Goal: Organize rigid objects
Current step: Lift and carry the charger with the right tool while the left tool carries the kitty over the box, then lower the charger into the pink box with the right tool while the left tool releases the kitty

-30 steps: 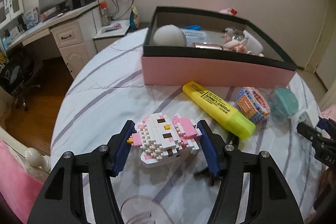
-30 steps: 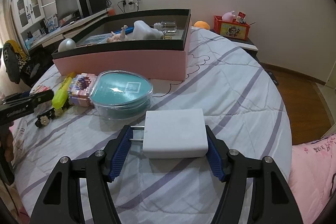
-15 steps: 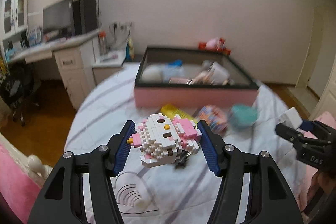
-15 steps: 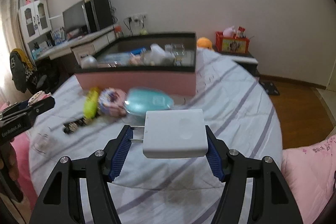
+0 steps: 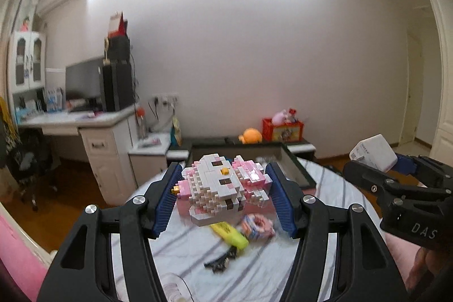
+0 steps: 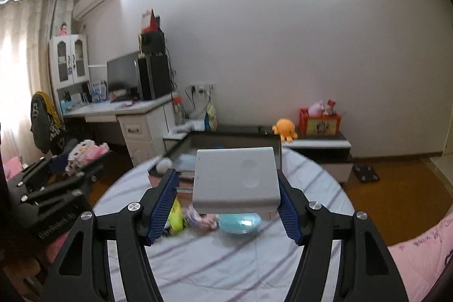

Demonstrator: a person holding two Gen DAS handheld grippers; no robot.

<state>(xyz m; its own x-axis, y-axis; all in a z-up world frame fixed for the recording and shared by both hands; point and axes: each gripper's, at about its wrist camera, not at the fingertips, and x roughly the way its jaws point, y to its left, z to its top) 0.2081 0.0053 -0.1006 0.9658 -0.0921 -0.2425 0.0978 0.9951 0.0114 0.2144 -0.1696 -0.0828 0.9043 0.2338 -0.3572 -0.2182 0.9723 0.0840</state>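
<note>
My left gripper [image 5: 225,197] is shut on a pink and white brick cat figure [image 5: 220,188], lifted above the striped bed. The same figure [image 6: 85,153] shows at the left of the right wrist view. My right gripper [image 6: 228,205] is shut on a white plug adapter [image 6: 235,180], its prongs toward the left pad; the adapter [image 5: 373,153] also appears at the right of the left wrist view. Ahead stands the pink box with a black rim [image 5: 297,169], its far rim [image 6: 235,130] visible behind the adapter. Its contents are mostly hidden.
On the bed [image 5: 254,273] lie a yellow highlighter [image 5: 230,235], a colourful cube [image 5: 257,225], a black clip [image 5: 220,262] and a teal round case [image 6: 239,222]. A white desk [image 5: 99,132] stands left; a low cabinet [image 6: 320,146] with an orange plush stands behind.
Both grippers have risen and tilted up with their loads, so the bed and the box now sit low in view and more wall and ceiling show. Neither grip changed.
</note>
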